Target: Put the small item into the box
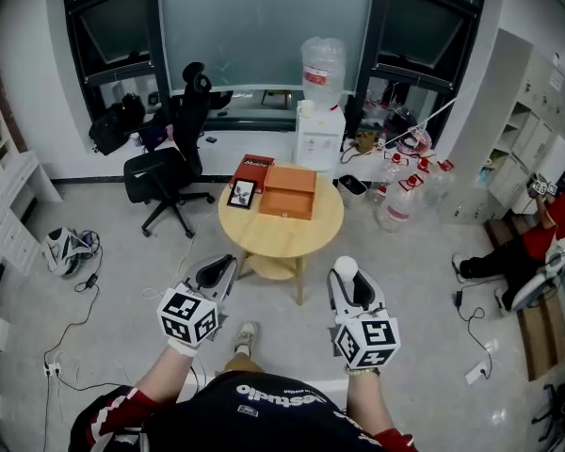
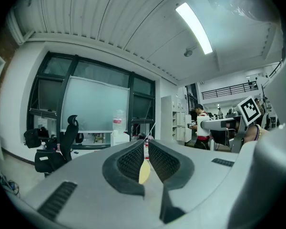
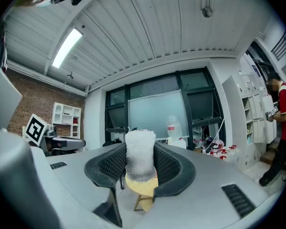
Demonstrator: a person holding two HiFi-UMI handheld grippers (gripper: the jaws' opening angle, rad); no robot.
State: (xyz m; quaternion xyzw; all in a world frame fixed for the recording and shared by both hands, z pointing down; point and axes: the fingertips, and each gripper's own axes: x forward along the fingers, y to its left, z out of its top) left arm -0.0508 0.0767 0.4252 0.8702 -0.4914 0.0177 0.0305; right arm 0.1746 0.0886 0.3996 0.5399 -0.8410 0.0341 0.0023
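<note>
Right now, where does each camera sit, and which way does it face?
Head view: on the person's head, looking steeply down at the round table and orange box; both forearms, left gripper, right gripper show.
Left gripper view: on that gripper, level toward the window; jaws nearly together.
Right gripper view: on that gripper, level toward the window; jaws clamp a white roll.
Shared: both gripper views show the water dispenser.

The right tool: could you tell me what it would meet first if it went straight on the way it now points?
Probably the round wooden table, seen just below the white roll in the right tool; depth is unclear.
</note>
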